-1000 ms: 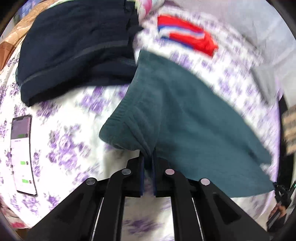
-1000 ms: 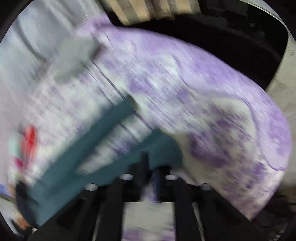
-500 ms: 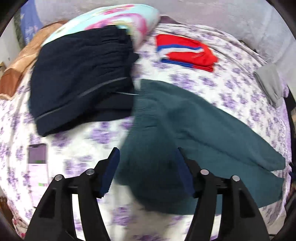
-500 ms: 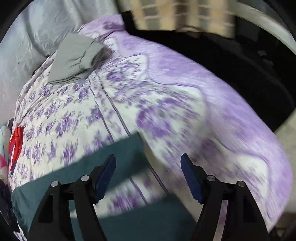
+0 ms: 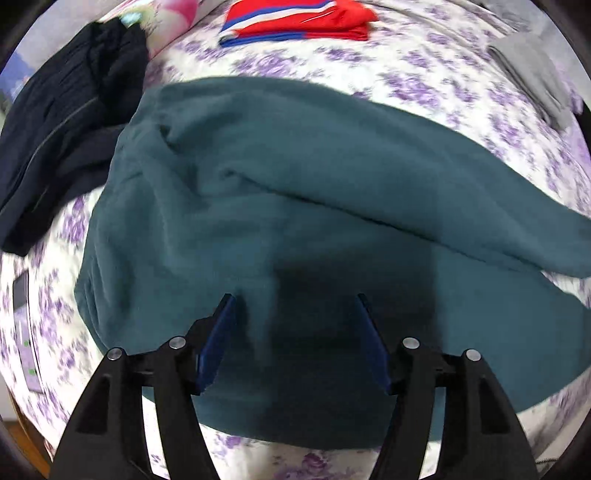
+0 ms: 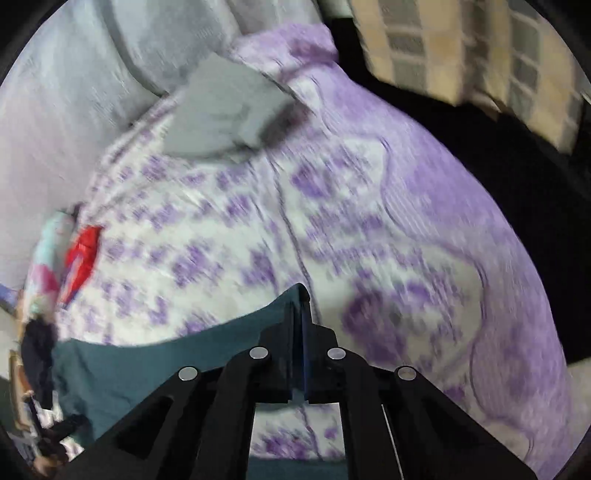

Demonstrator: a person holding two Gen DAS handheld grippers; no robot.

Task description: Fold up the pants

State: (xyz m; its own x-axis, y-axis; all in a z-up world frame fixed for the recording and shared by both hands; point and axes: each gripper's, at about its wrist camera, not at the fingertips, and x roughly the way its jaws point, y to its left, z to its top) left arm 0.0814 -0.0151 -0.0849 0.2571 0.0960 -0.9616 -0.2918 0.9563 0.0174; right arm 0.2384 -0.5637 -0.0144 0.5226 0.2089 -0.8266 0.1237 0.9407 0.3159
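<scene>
While the left hand-held gripper (image 5: 293, 325) hangs released above the teal pants (image 5: 295, 206), its blue-padded fingers (image 5: 216, 343) stand wide apart with nothing between them. At the far left edge of that view a phone (image 5: 26, 332) lies on the bed (image 5: 461, 85), which wears a white sheet with purple flowers. Next to the right, a dark navy garment (image 5: 62, 122) lies in a heap, touching the pants' upper left corner. The pants themselves lie spread across the middle of the bed, one leg lying over the other and running off to the right. Beyond them sits a folded red, white and blue garment (image 5: 299, 20), and a folded grey garment (image 5: 532, 70) lies near the right edge.

Seen from the right wrist, the right hand-held gripper (image 6: 298, 321) is clenched on a corner of the pants' teal fabric (image 6: 155, 365), which trails away to the left over the bed. The grey garment (image 6: 225, 110) lies well ahead of it, near the bed's far edge.
</scene>
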